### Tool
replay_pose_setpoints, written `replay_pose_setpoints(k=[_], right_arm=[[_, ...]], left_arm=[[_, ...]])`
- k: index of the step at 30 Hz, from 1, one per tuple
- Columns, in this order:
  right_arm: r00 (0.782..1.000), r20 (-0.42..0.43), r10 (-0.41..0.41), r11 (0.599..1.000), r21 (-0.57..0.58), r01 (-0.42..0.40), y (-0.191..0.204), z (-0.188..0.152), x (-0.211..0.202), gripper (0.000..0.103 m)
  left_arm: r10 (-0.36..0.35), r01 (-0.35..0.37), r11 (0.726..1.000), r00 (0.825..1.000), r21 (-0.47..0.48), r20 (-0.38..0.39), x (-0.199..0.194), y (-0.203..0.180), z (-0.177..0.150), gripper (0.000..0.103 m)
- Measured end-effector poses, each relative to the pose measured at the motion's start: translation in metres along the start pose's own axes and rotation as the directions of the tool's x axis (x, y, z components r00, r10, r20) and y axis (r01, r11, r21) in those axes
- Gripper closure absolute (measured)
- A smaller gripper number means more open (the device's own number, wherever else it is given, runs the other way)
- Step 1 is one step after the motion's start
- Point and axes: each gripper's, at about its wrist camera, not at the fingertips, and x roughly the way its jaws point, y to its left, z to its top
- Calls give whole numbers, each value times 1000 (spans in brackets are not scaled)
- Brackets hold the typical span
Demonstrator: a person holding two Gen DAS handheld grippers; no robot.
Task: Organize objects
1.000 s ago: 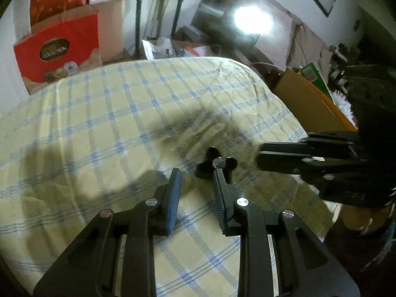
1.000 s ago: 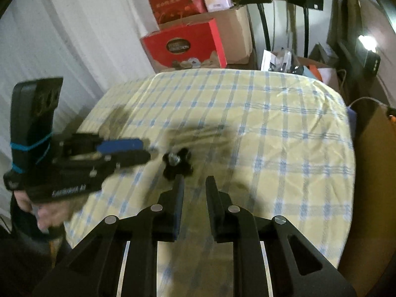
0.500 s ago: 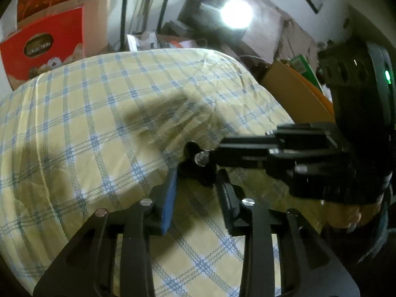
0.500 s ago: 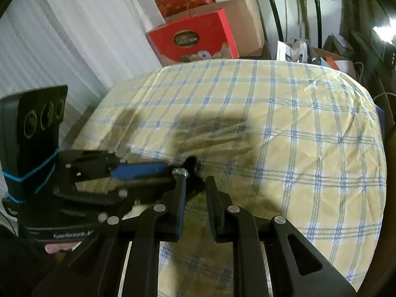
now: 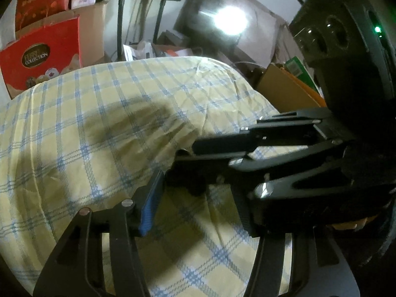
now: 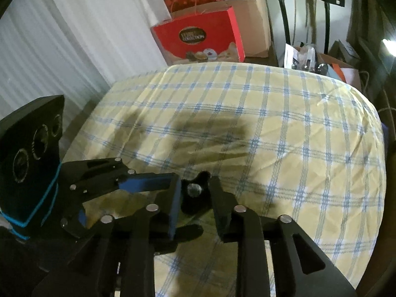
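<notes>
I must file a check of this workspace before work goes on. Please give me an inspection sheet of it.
Surface: checked cloth, yellow and blue, wrinkled.
Job's things: one black knob with a metal centre, on the cloth.
Clutter: nothing else seen on the cloth.
Grippers: right gripper jaws opening, knob between them; left gripper jaws opening, close beside the knob.
Cables: thin dark cords hang at the back.
Surroundings: red box, cardboard boxes, bright lamp.

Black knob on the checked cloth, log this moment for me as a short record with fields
object: black knob with a metal centre
surface: yellow and blue checked cloth
right gripper: jaws opening, knob between them
left gripper: jaws opening, reaching in from the side
background: red box beyond the cloth
</notes>
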Motion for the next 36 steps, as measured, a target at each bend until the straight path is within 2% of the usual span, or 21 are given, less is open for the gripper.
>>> replay_pose_setpoints(k=[7, 9, 13, 17, 19, 20, 21, 22, 24, 26, 29, 36], right_arm=[[997, -74, -23, 1000, -22, 21, 1, 6, 15, 75], [995, -89, -32, 999, -18, 31, -1, 6, 17, 80], [994, -104, -24, 1000, 12, 26, -2, 6, 17, 80], [995, -98, -33, 999, 36, 37, -4, 5, 14, 81], [995, -97, -36, 998, 52, 41, -6, 5, 12, 82], [995, -94, -38, 997, 57, 43, -6, 5, 10, 82], [995, -91, -39, 997, 60, 45, -7, 5, 7, 82], [996, -85, -39, 997, 61, 45, -7, 5, 4, 92], [997, -76, 4, 997, 75, 2, -8, 4, -4, 100], [998, -68, 3, 997, 74, 2, -7, 4, -11, 99], [997, -74, -38, 997, 67, 42, -7, 3, -13, 98], [999, -40, -25, 993, 116, 30, -17, -5, -24, 97]], left_arm=[[65, -65, 997, 998, 27, 5, 6, -10, 4, 50], [61, -61, 998, 998, 25, 5, 6, -10, 4, 50], [57, -57, 998, 998, 27, 5, 8, -11, 5, 51], [67, -67, 997, 998, 40, 14, 8, -15, 4, 60], [60, -61, 997, 998, 54, 17, 7, -19, 4, 69], [53, -53, 997, 999, 58, 9, 7, -20, 4, 78], [48, -49, 997, 999, 61, 10, 6, -22, 5, 79], [46, -48, 997, 999, 66, 18, 5, -24, 5, 81], [49, -50, 996, 999, 80, 11, 6, -27, 6, 85], [53, -54, 995, 999, 80, 9, 7, -28, 6, 85], [53, -54, 996, 998, 72, 12, 7, -28, 5, 85], [58, -59, 996, 998, 66, 18, 5, -27, 5, 86]])
